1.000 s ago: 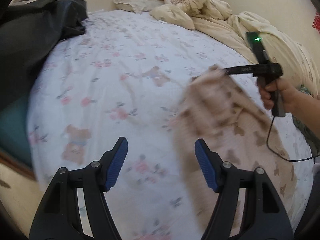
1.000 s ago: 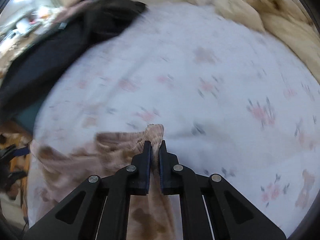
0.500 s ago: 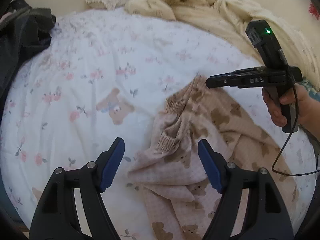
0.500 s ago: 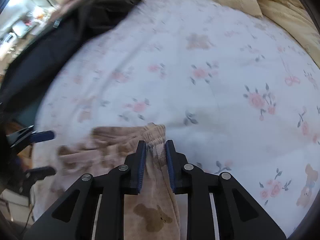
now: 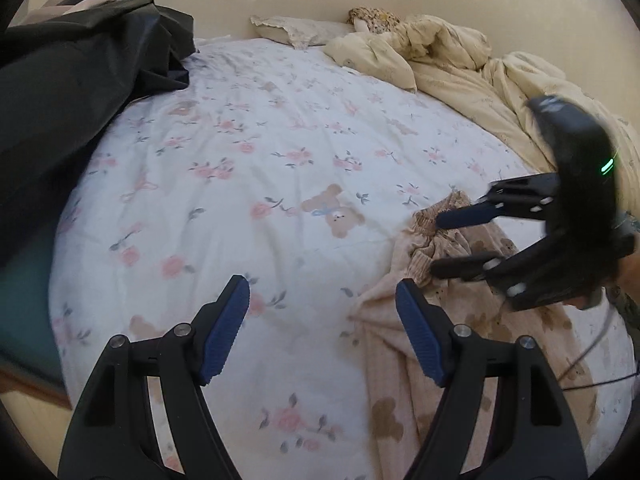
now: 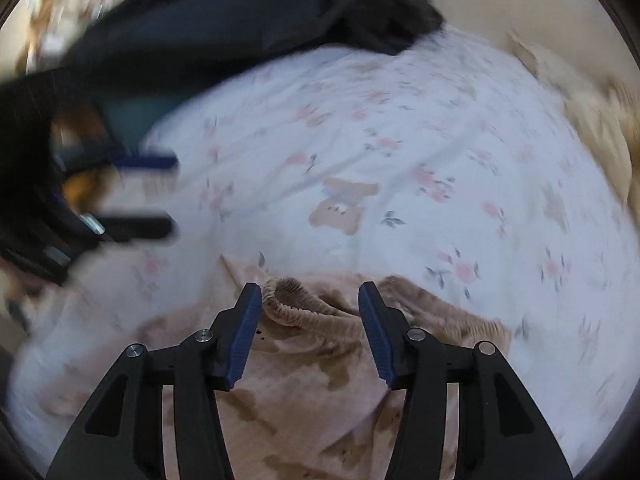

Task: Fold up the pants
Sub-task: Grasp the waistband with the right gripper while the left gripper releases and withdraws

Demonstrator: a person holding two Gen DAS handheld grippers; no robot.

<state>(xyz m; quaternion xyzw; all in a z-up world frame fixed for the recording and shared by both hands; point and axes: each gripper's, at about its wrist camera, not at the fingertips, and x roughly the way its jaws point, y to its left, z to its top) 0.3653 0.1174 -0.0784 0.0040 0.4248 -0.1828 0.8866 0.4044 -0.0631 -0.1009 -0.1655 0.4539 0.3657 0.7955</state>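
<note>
The right gripper (image 6: 310, 312) is opening its blue-padded jaws over the gathered elastic waistband (image 6: 304, 312) of the beige teddy-bear pants (image 6: 304, 392); the waistband is lying between the pads, not visibly pressed by them. The pants are lying crumpled on the near edge of the floral bedsheet (image 5: 248, 168). The left gripper (image 5: 322, 332) is hanging wide apart and empty over the bedsheet, just beside the pants' edge, angled downward. A cream duvet (image 5: 452, 60) is bunched at the bedsheet's far side, and a black garment (image 5: 72, 64) is heaped at its left edge.
</note>
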